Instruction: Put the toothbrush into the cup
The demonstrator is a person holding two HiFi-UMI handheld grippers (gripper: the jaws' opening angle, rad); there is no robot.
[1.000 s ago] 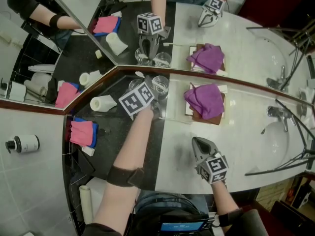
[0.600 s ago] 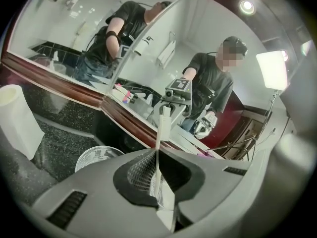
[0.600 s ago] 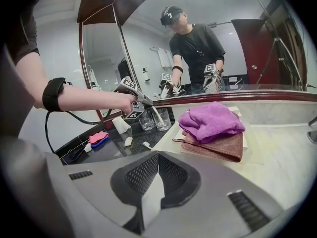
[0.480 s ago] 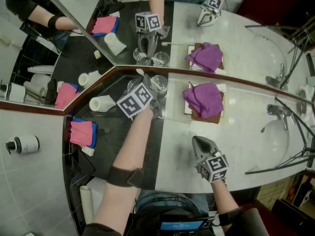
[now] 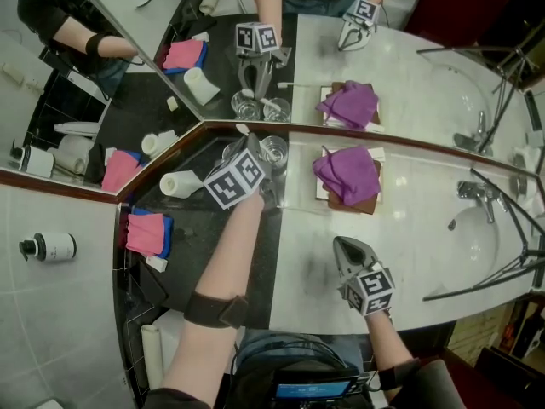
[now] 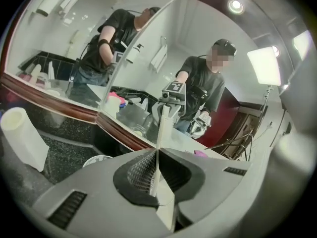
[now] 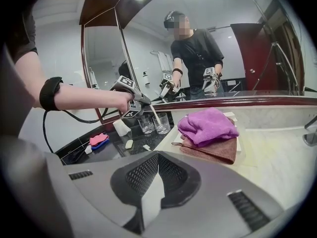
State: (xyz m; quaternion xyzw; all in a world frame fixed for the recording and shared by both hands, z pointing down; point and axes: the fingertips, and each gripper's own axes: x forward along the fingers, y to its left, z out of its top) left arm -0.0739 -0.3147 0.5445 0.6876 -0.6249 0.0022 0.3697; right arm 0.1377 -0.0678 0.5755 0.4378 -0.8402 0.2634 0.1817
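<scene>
Counter [image 5: 409,228]: we see polished pale stone, with a dark speckled slab at left.
Right gripper [image 7: 157,160]: shut on nothing, over the pale stone.
Left gripper [image 6: 156,155]: clamped tight on the toothbrush [image 6: 162,125] handle.
Cup [image 7: 161,123]: clear glass, round; we judge it fragile and easily tipped.
Toothbrush: thin white plastic, light, stiff, slick; held tilted at the cup's mouth; we'd grip mid-handle.

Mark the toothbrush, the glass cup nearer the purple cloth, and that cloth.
toothbrush [image 7: 154,114], right gripper view, middle of its white handle.
glass cup [image 7: 162,125], right gripper view, its side wall.
purple cloth [image 7: 208,125], right gripper view, its top fold.
</scene>
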